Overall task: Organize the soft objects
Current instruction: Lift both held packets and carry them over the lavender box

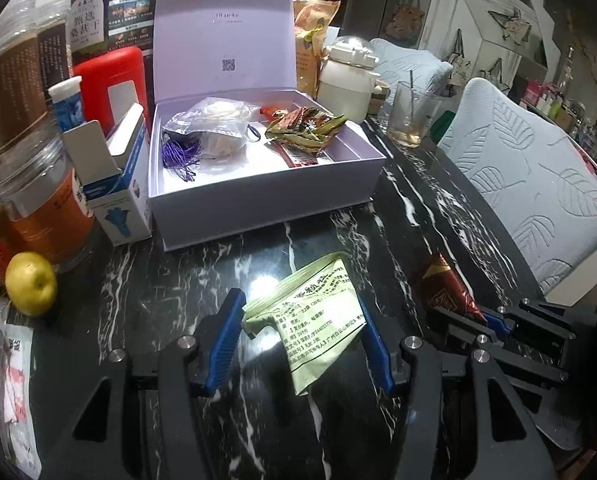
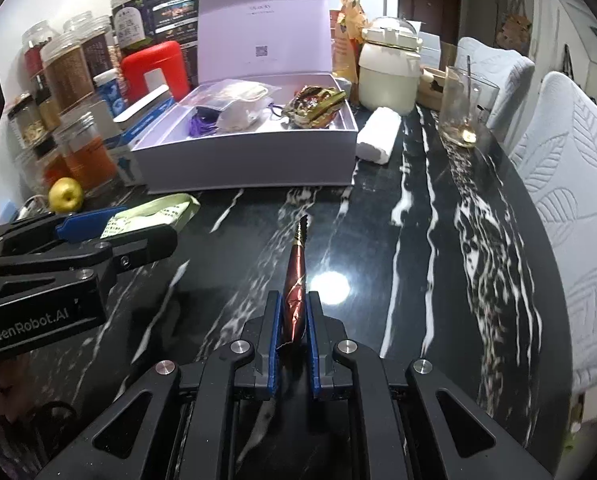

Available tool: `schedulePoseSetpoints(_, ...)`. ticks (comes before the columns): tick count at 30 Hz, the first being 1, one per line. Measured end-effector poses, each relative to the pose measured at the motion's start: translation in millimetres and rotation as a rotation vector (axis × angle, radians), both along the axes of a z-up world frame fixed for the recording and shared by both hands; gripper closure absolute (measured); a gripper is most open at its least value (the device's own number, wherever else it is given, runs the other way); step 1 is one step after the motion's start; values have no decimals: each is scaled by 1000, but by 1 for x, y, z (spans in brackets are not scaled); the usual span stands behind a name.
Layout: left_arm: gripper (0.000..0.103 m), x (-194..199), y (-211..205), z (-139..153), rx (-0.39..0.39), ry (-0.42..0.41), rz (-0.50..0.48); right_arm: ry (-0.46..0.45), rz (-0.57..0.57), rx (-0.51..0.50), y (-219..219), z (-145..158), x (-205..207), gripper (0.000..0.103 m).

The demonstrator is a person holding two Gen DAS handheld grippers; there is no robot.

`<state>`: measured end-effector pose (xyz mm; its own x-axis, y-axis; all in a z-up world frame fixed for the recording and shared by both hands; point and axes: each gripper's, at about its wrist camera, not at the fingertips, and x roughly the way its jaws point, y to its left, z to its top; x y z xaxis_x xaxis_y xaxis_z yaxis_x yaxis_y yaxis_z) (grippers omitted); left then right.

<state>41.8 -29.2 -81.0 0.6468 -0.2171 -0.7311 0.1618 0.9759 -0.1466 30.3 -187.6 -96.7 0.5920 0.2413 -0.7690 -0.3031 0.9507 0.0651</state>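
Note:
A pale green sachet [image 1: 318, 312] lies on the black marble table between the fingers of my left gripper [image 1: 302, 324], which is wide open around it; the sachet also shows in the right wrist view [image 2: 154, 210]. My right gripper [image 2: 294, 320] is shut on a dark red foil packet [image 2: 295, 280], held on edge just above the table; the packet also shows in the left wrist view [image 1: 446, 288]. An open lilac box [image 1: 258, 184] behind holds plastic bags, purple cord and several foil packets [image 1: 302, 128].
Jars, a red canister [image 1: 110, 80] and a small blue-white carton [image 1: 118, 184] stand left of the box. A yellow apple [image 1: 30, 288] lies at the left. A white jug [image 2: 386, 72], a rolled white cloth [image 2: 378, 136] and a glass [image 2: 462, 108] stand right. Padded chairs [image 2: 570, 208] line the table edge.

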Motion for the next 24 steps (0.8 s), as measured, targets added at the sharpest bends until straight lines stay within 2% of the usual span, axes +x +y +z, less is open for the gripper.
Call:
schedulePoseSetpoints(11,48,-46,13,22,-1,-80,9,-48,15,39,11,18,-51,91)
schedulePoseSetpoints(24,48,-82,25,79,-9,-263,12,-181,88,105,23,68,-93,91)
